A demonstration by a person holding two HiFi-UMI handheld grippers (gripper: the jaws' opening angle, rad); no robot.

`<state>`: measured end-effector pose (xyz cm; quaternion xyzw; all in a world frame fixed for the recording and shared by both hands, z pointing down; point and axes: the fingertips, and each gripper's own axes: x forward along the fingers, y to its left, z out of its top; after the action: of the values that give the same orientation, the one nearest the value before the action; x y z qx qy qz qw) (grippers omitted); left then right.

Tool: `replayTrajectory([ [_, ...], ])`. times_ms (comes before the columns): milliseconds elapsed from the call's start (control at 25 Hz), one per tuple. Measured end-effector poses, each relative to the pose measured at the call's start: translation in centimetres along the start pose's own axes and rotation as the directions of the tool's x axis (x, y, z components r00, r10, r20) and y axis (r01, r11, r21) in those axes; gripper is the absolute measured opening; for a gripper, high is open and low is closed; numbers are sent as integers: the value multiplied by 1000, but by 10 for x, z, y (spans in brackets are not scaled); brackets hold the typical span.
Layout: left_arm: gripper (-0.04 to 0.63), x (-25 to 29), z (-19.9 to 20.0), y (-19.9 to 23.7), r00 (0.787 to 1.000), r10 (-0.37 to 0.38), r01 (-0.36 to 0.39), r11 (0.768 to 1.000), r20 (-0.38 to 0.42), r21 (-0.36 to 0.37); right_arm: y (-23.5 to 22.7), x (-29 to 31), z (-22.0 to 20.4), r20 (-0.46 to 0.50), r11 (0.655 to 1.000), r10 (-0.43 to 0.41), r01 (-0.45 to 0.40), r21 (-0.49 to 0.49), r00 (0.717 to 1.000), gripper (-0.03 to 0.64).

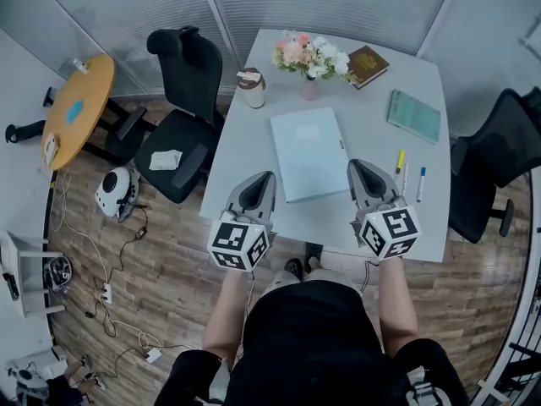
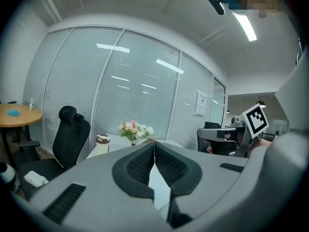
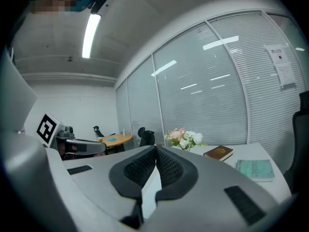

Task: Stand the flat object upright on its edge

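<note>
a: at the near edge of the worktop [image 1: 245,155], how do the two grippers sit?

b: the left gripper [image 1: 267,176] and the right gripper [image 1: 356,164] are held side by side and both point away from the person. each gripper's own view shows its jaws pressed together with nothing between them.

a: and the flat thing?

b: it's a pale blue folder [image 1: 308,152], and it lies flat on the worktop between the two grippers. the left jaws' tip is just beside its left edge and the right jaws' tip is just beside its right edge. i can't tell whether either one touches it. it hasn't been stood on its edge.

a: what's past the right gripper?

b: a few pens [image 1: 400,161] lie on the worktop right of the folder. beyond them is a green notebook [image 1: 415,115], also flat.

a: further back?

b: a lidded cup [image 1: 251,88] stands off the folder's far left corner. a bunch of pink and white flowers [image 1: 310,57] stands at the far side of the worktop. a brown book [image 1: 368,65] lies just right of them.

a: and off the worktop?

b: a black chair [image 1: 182,117] is drawn up at the left side. a round table [image 1: 78,108] with a wooden top stands well apart, further left.
</note>
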<state>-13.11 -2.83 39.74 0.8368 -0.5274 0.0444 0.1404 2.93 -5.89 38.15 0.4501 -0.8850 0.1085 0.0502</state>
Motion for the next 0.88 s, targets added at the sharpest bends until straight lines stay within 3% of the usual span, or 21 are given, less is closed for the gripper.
replayTrajectory([
  [360,25,44,22,17,1000,29,-29,1000,6,2,-31,48,20,7,999,45,-45,-7,999,17],
  [880,25,100,1,22,994,93,-95,995,-49,-36,-86,78,-6,-51,995,91,-89,36,995,17],
])
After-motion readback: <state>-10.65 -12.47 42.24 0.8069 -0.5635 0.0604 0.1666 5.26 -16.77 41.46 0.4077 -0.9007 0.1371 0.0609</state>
